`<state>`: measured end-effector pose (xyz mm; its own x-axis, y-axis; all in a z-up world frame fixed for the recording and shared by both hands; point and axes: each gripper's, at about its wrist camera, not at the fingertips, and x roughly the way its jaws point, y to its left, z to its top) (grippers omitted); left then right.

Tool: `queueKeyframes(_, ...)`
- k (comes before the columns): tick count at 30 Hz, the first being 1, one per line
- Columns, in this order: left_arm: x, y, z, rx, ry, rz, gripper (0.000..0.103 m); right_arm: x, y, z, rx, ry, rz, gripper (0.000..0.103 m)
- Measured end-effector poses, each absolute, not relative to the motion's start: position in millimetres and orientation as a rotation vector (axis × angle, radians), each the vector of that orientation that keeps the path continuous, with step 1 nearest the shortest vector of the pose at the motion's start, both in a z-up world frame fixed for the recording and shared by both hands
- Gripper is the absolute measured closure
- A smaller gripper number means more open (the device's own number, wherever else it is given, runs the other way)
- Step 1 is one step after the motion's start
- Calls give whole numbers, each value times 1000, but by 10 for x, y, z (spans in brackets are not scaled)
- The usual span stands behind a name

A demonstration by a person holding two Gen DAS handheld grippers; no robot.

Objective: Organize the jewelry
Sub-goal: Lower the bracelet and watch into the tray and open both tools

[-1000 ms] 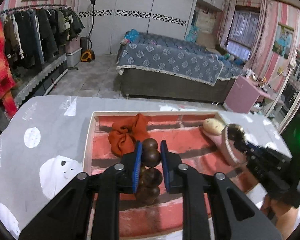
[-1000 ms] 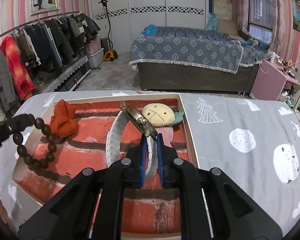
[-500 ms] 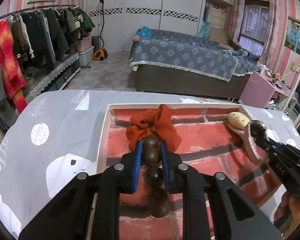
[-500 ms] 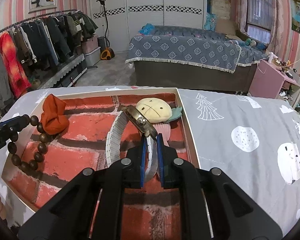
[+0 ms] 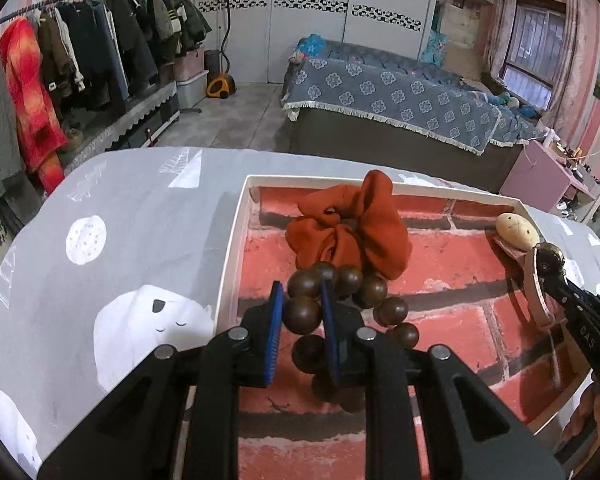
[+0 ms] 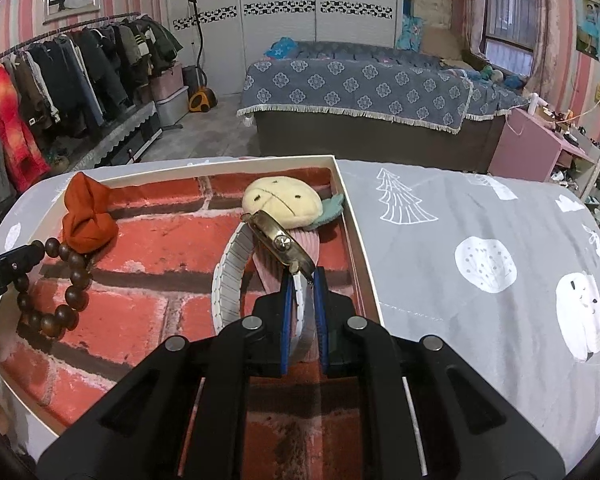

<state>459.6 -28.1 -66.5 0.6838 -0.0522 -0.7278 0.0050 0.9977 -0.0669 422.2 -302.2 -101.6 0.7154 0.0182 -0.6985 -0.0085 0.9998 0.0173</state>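
Note:
My left gripper (image 5: 300, 300) is shut on a dark wooden bead bracelet (image 5: 374, 290), whose beads rest bunched on the brick-patterned floor of a white-rimmed tray (image 5: 236, 236), just in front of an orange scrunchie (image 5: 352, 224). My right gripper (image 6: 302, 280) is shut on the white band of a watch (image 6: 228, 276) with a gold case, held low over the tray's right side (image 6: 356, 224). The bracelet (image 6: 72, 276) and scrunchie (image 6: 86, 216) also show at the left in the right wrist view. The watch (image 5: 538, 284) shows at the right in the left wrist view.
A cream plush hair clip (image 6: 282, 200) on pink ribbed fabric lies in the tray's far right corner, touching the watch. The tray sits on a grey patterned tablecloth (image 6: 480, 248). A bed (image 5: 400, 104) and a clothes rack (image 5: 60, 64) stand beyond.
My left gripper has lowered the bracelet, so its beads now bunch on the tray floor near the scrunchie. My right gripper has moved slightly forward with the watch.

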Motion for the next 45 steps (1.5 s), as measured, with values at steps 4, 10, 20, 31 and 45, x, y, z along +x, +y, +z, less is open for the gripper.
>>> queueKeyframes(4,4597,-290,-705,-42,823,-14,83,4233,-3028,-1028,19,775,9,92)
queueKeyframes(10,4623,-259,-762,-49,844,4,83,4253,-3038,-1045,20,783,15,91)
queueKeyframes(20,4615,-242,-801,-42,848,34,82,4230,-3063,-1002,3,781,28,89)
queueKeyframes(31,4538,-217,-599,-92,830,35,51,4099,-3091,-712,12,755,54,43)
queueKeyframes(45,4172,-360,140,-99,703,-26,21,3652,-3202,42,-25,619,37,4)
